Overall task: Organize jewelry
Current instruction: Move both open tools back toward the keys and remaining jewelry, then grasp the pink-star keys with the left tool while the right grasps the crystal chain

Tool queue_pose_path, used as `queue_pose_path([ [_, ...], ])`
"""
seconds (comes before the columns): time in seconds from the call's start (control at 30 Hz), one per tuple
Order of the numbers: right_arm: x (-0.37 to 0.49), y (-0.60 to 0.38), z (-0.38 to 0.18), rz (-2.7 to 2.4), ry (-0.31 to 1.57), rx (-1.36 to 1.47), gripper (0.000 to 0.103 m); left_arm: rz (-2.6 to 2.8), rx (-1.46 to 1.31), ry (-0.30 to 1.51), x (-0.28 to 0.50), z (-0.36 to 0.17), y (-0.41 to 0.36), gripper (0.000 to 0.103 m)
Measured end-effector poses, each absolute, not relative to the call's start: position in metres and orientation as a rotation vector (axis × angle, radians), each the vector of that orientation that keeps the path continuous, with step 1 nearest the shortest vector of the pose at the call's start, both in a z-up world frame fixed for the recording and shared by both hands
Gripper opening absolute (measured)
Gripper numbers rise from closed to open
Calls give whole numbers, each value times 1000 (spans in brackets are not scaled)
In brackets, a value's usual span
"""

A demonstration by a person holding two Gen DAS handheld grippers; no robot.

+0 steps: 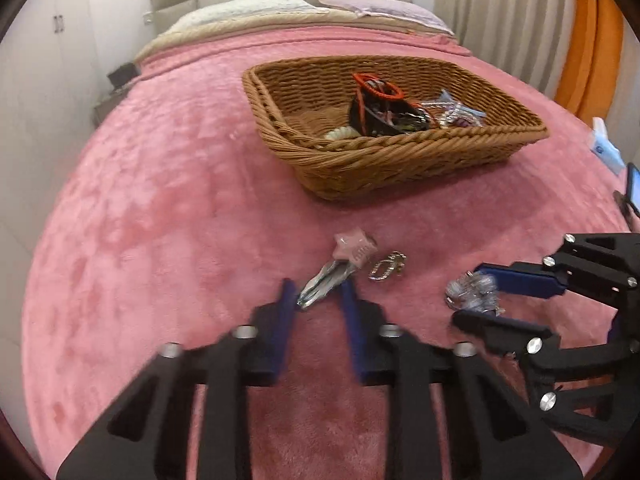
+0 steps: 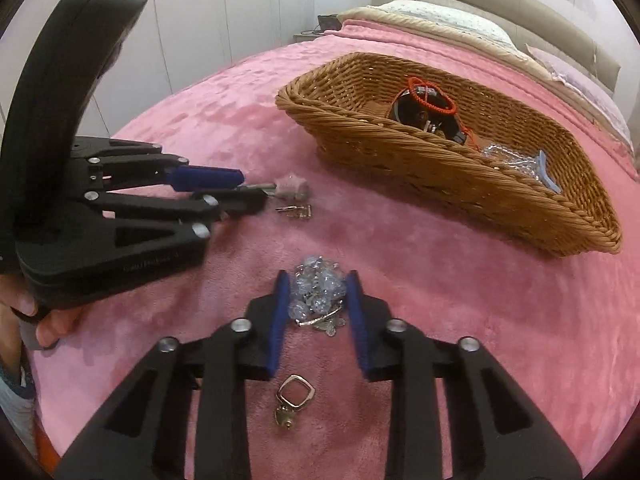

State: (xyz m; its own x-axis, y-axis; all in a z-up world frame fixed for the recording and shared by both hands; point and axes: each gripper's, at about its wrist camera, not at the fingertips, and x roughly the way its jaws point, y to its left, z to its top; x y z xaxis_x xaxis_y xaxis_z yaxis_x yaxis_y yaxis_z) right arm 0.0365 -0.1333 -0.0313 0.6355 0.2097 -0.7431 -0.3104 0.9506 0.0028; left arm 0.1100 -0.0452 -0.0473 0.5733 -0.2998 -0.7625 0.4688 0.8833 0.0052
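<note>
Leftmost, the left gripper has its fingers pinched on a silver hair clip with a pink star — a gold ring lies just beside. Rightward, the right gripper fingers clasp a clear bead cluster on the pink bed, near the wicker basket.

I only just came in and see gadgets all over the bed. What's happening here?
A person is tidying jewelry on a pink blanket with two handheld grippers. The left gripper is pinching the end of a silver clip, and the right gripper is clamped around a bunch of clear beads. Both pieces lie on the blanket, not yet lifted. A wicker basket beyond them already holds several pieces. A gold ring is loose on the blanket.
</note>
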Motion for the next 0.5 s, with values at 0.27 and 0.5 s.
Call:
queue_pose_path([
  [0.27, 41, -175, -25, 164, 818, 11, 12, -356, 3, 910, 96, -41, -17, 0],
  [0.5, 42, -200, -27, 131, 853, 23, 12, -334, -61, 928, 72, -44, -15, 0],
])
